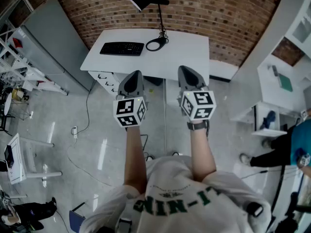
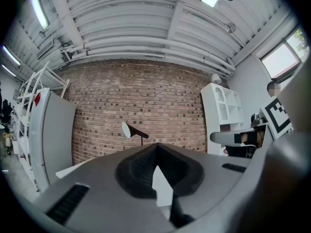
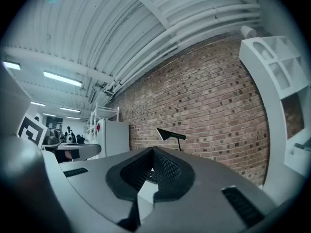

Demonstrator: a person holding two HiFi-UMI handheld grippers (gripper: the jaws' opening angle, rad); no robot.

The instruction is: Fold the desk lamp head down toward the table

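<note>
Biggest thing in the head view is the shiny grey floor (image 1: 73, 110), which fills the whole middle and left of the frame. Along the top runs a red-brown brick wall (image 1: 204, 8). A white rectangular desk (image 1: 189, 47) sits against it at top centre. There's also a tall white shelf unit with open cubbies, at the right side of the left gripper view (image 2: 221, 113) and of the right gripper view (image 3: 277, 72).

The two hand-held tools sit in the middle of the head view, side by side, just below the desk's front edge. The left grey gripper (image 1: 134, 74) has its jaws pressed together with nothing in them, which the left gripper view (image 2: 156, 145) shows clearly. Same deal with the right grey gripper (image 1: 187, 69): its tips meet in the right gripper view (image 3: 152, 150), with nothing held.

A flat black keyboard (image 1: 122, 48) lies on the left part of the desk. Just right of it is the thin black desk lamp (image 1: 161, 21), its ring-shaped base on the desktop and its stem upright. The cone head (image 1: 140, 3) pokes out to the left, up near the top edge. Both grippers are well apart from it.
</note>
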